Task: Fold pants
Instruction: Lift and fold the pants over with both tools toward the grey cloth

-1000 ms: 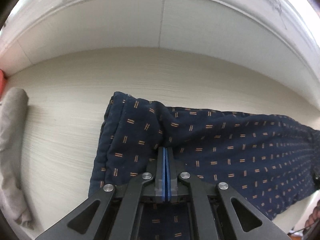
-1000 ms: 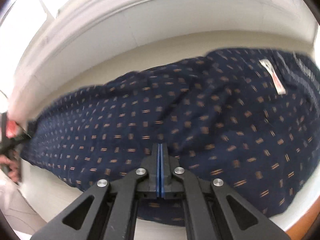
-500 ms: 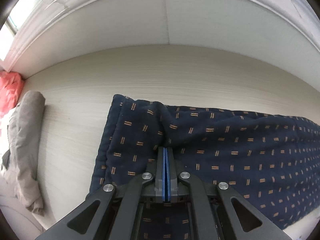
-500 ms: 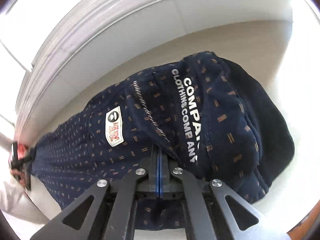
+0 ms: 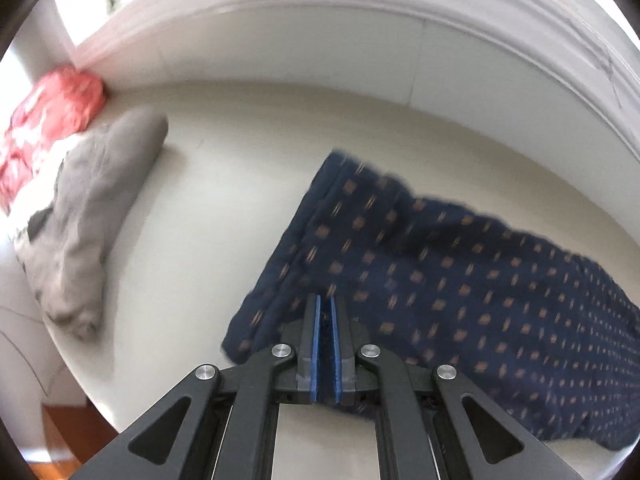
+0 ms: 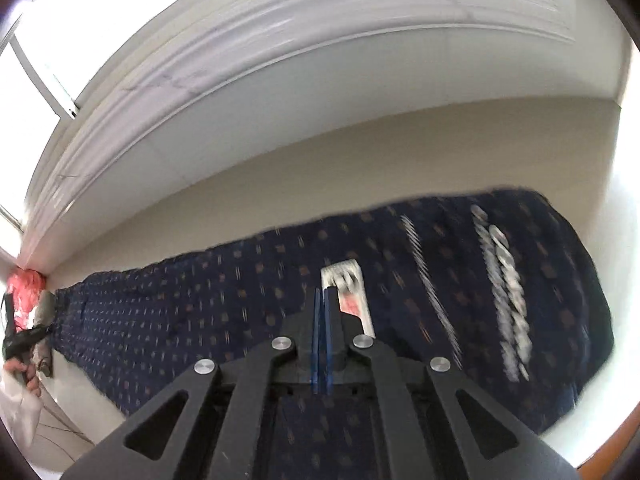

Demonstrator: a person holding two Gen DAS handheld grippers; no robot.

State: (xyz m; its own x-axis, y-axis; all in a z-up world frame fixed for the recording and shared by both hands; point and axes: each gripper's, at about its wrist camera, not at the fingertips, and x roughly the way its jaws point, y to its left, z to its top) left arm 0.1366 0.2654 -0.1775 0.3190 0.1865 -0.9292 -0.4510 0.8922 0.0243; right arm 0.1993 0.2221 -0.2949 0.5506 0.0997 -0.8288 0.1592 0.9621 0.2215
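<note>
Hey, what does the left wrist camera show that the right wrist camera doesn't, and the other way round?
Only the left wrist view shows the hem end of the navy patterned pants and the whole grey garment. Only the right wrist view shows the white label, the drawstring, the left gripper and the hand holding it. Both show the pants, the red cloth, the pale tabletop and the white wall panel.

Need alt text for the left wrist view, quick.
The left tool, jaws nearly shut, sits over the hem end of navy patterned pants spread on a pale table. Grey cloth and something red lie at left.
</note>
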